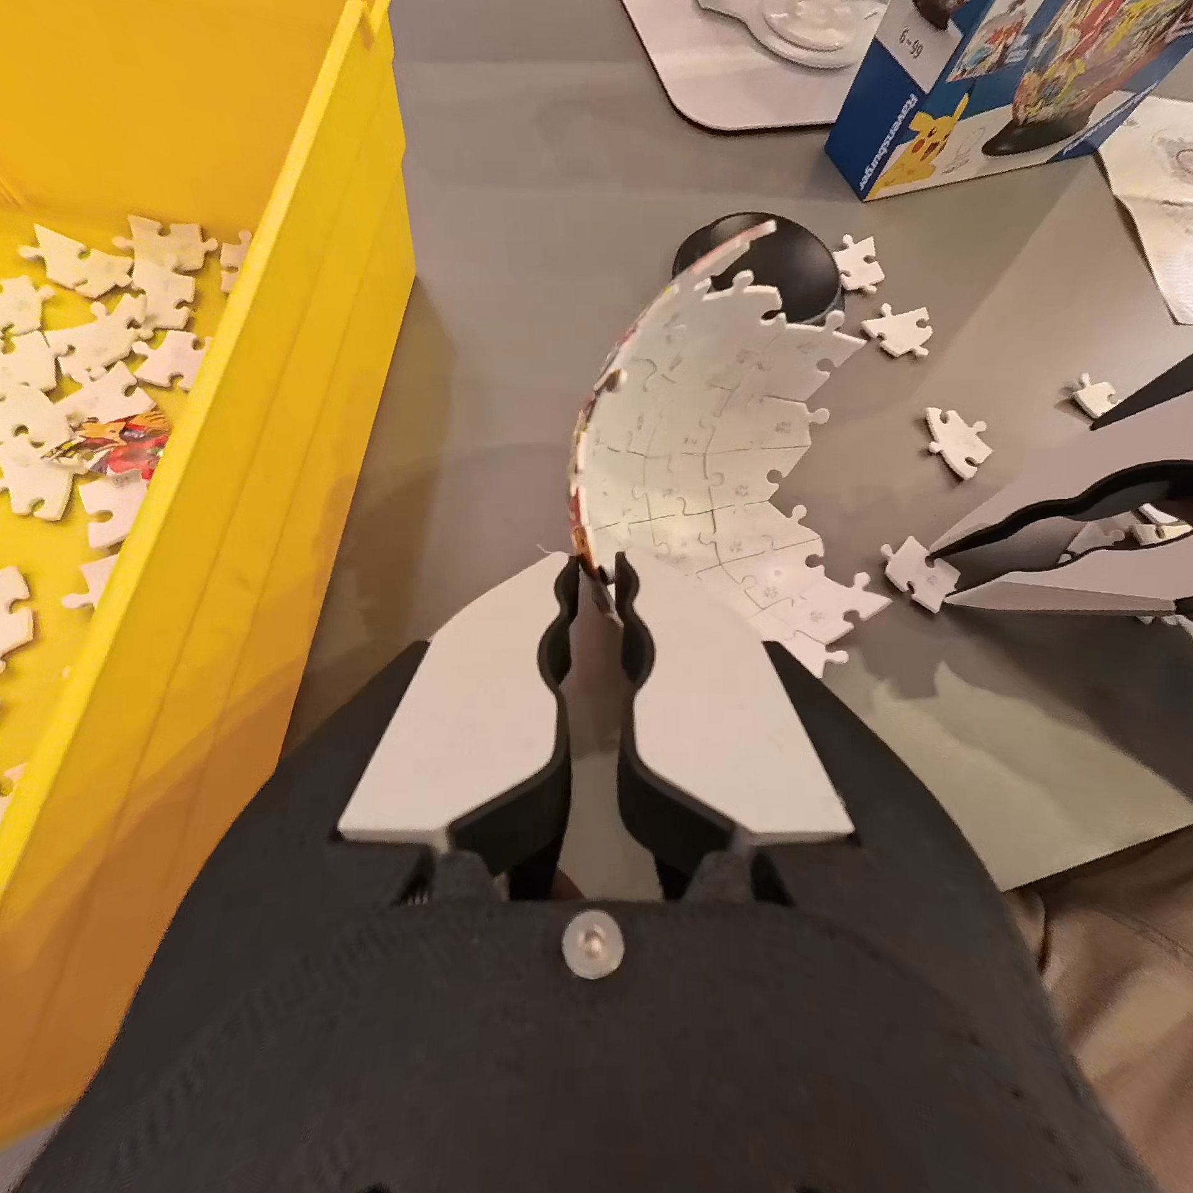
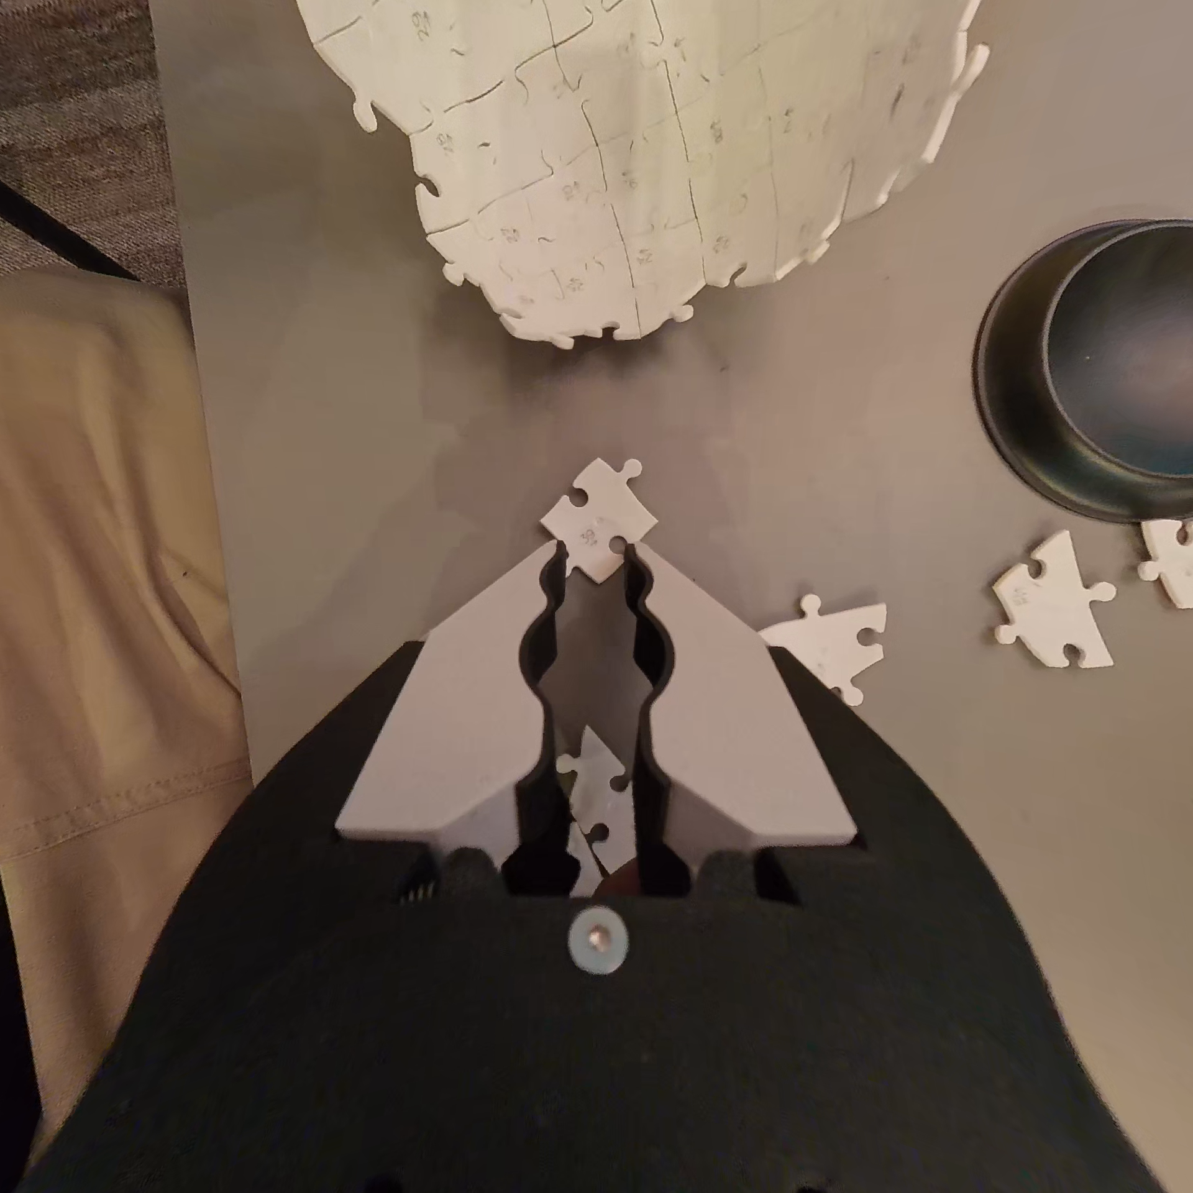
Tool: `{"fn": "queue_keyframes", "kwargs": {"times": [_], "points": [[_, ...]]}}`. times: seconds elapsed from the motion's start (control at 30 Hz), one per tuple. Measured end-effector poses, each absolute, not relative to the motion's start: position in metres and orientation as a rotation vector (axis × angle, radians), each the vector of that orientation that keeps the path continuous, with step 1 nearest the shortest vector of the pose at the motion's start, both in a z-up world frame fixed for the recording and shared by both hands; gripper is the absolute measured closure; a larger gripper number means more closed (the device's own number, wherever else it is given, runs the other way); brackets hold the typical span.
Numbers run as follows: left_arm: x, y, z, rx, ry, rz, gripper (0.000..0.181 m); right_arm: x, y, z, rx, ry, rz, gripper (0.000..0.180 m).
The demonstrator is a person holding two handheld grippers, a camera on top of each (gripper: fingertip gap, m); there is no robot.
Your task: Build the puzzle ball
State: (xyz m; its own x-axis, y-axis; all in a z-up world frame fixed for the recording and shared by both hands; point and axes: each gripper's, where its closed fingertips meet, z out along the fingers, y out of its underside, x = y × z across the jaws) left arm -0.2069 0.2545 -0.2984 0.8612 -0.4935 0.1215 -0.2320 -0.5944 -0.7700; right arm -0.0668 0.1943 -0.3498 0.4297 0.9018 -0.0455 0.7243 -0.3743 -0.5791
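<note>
The half-built puzzle ball (image 1: 703,452) is a curved shell of joined pieces, white inside, printed outside. My left gripper (image 1: 597,571) is shut on its near rim and holds it tilted on edge above the grey table. The shell also fills the top of the right wrist view (image 2: 678,148). My right gripper (image 2: 594,555) is shut on a single white puzzle piece (image 2: 597,516) at its fingertips, just short of the shell's lower edge. That gripper and piece also show in the left wrist view (image 1: 920,574).
A yellow bin (image 1: 271,452) at left holds several loose pieces (image 1: 84,387). A black round stand (image 1: 781,258) sits behind the shell, also at right (image 2: 1097,374). Loose pieces (image 1: 955,439) lie on the table (image 1: 516,193). The puzzle box (image 1: 1007,97) stands at the back. The tips of one gripper are about 15 cm away from the tips of the other.
</note>
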Motion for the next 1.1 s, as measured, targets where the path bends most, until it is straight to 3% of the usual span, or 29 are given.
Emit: {"fn": "queue_keyframes", "kwargs": {"times": [1.1], "points": [[-0.180,0.231,-0.297,-2.237,0.651,-0.690,0.146,-0.049,0.197,-0.349,-2.247,-1.354,0.536,0.161]]}}
